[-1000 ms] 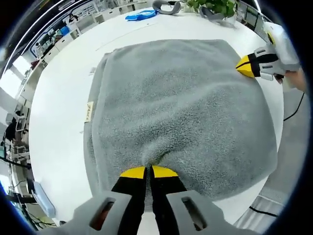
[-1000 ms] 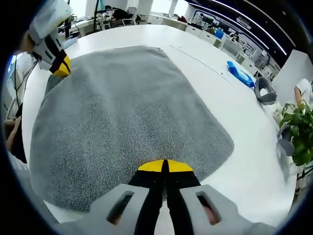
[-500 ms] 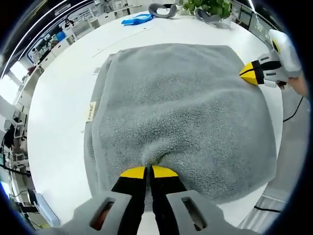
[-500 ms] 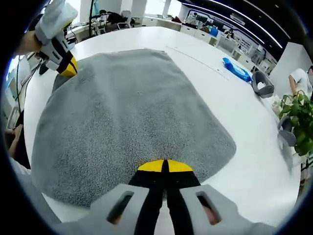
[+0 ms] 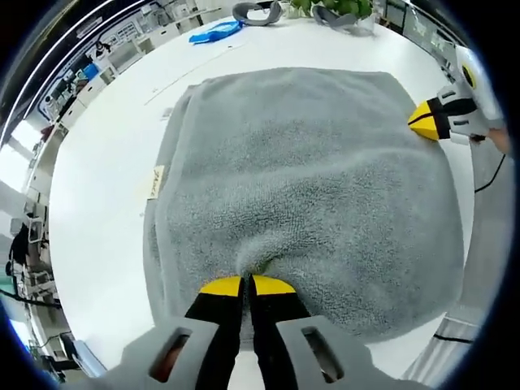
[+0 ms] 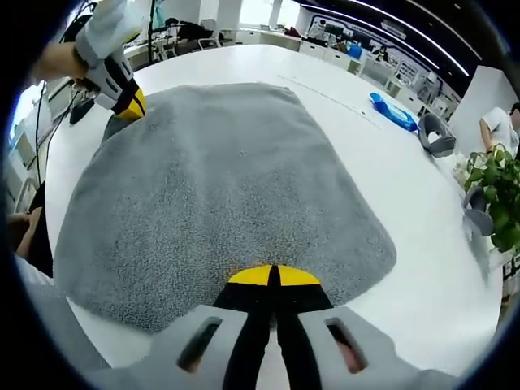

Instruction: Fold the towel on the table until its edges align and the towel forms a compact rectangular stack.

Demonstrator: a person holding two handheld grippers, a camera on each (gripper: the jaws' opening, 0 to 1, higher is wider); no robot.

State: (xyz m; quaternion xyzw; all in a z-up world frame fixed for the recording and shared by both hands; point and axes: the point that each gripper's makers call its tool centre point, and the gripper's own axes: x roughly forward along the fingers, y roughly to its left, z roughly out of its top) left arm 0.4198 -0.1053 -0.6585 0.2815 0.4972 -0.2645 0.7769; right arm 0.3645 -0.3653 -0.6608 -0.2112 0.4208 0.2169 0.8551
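A grey terry towel (image 5: 301, 162) lies folded double on the white table (image 5: 97, 179), with a small label (image 5: 155, 182) at its left edge. My left gripper (image 5: 247, 285) is shut on the towel's near edge, and the cloth puckers at its yellow tips. In the right gripper view the same towel (image 6: 219, 171) spreads away from my right gripper (image 6: 273, 276), which is shut on its near edge. The right gripper (image 5: 424, 123) shows at the towel's far right corner in the left gripper view. The left gripper (image 6: 130, 104) shows at the towel's far left corner in the right gripper view.
A blue object (image 5: 214, 31) and grey headsets (image 5: 258, 11) lie near the table's far side, beside a green plant (image 6: 497, 203). A dark cable (image 5: 487, 175) hangs off the table edge at right. Desks and chairs stand beyond the table.
Both views have shifted a little while both grippers keep their hold. In each view the other gripper has moved slightly farther along the towel's edge.
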